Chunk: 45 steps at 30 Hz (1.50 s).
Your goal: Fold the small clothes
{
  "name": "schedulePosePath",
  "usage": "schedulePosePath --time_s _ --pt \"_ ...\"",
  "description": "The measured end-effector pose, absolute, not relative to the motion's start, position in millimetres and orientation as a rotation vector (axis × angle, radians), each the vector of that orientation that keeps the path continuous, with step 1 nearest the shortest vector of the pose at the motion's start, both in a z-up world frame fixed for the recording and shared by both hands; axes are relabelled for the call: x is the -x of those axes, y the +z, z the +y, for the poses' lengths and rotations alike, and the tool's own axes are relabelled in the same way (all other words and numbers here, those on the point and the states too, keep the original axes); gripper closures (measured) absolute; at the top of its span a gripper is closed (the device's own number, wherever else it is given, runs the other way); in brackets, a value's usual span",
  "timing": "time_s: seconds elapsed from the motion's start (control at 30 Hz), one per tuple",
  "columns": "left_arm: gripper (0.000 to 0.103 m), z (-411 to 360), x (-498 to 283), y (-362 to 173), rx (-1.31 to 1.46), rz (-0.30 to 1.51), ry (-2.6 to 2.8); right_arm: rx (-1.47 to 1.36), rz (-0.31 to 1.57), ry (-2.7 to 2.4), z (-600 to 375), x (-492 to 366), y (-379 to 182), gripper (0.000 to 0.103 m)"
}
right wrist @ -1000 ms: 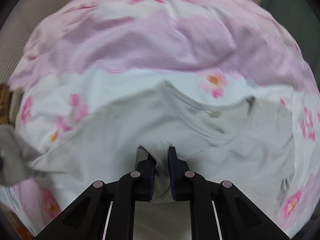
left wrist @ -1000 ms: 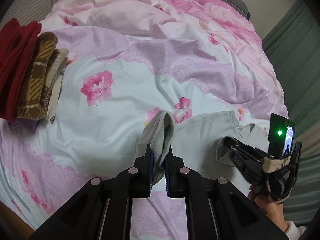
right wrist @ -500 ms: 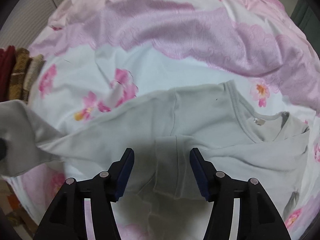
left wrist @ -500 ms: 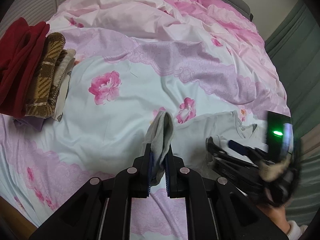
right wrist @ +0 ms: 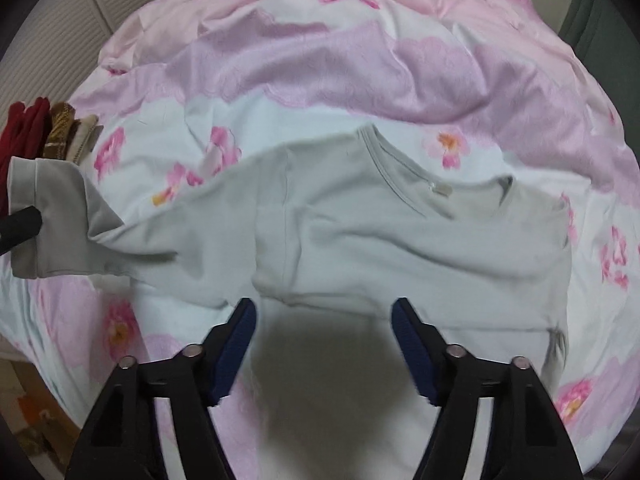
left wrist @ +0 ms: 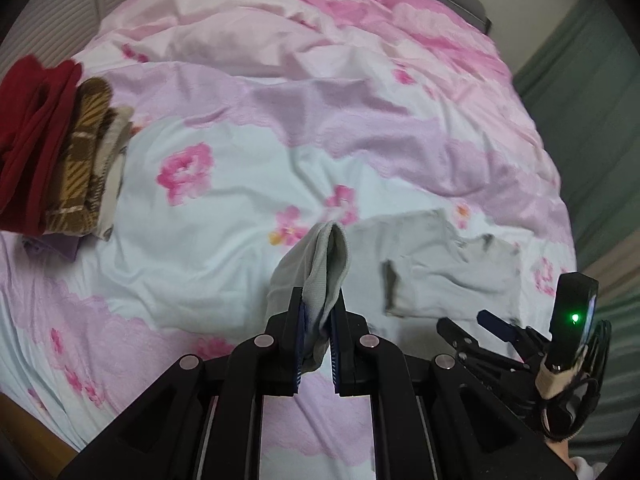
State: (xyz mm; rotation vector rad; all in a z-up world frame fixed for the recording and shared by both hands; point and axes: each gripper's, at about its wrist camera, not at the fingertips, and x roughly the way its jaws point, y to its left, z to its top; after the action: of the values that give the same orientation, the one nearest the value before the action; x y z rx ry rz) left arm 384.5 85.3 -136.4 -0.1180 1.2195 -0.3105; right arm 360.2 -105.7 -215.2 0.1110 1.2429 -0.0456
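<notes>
Shirt [right wrist: 400,240] neckline only from right wrist

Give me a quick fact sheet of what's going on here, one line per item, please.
Setting: bed with a pink flowered duvet
Garment being folded: light grey long-sleeved shirt, lying on the duvet
Left gripper: shut on the shirt's sleeve cuff, lifted off the bed
Right gripper: jaws opening, nothing between them, above the shirt's near edge
Other items: pile of folded clothes, red and brown plaid, at the left edge of the bed
</notes>
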Motion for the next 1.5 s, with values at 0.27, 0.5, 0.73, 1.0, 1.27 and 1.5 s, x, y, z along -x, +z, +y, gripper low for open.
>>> schedulePosePath --time_s 0.27,0.5,0.73,1.0,1.27,1.5 --pt "0.091 16.3 -373.9 -79.5 0.16 1.167 -0.469 -0.17 1.182 -0.113 -157.3 -320.0 -170.5 0.036" --pt "0.091 -98.2 -365.3 -85.1 0.138 1.174 -0.591 -0.249 1.158 -0.211 -237.4 -285.9 -154.3 0.036" --pt "0.091 -205.4 -350.2 -130.2 0.041 1.231 -0.621 -0.256 1.172 -0.288 -318.9 -254.9 -162.4 0.036" --pt "0.091 -282.7 -348.5 -204.1 -0.058 1.334 -0.544 -0.31 1.206 -0.321 -398.3 -230.1 -183.0 0.036" --pt "0.04 -283.9 -354.2 -218.1 -0.001 1.346 -0.49 -0.309 1.221 -0.311 -427.4 -229.5 -196.0 0.035" --pt "0.027 -200.7 -349.0 -178.1 0.027 1.22 -0.406 -0.304 1.205 -0.241 -414.2 -245.7 -193.4 0.035"
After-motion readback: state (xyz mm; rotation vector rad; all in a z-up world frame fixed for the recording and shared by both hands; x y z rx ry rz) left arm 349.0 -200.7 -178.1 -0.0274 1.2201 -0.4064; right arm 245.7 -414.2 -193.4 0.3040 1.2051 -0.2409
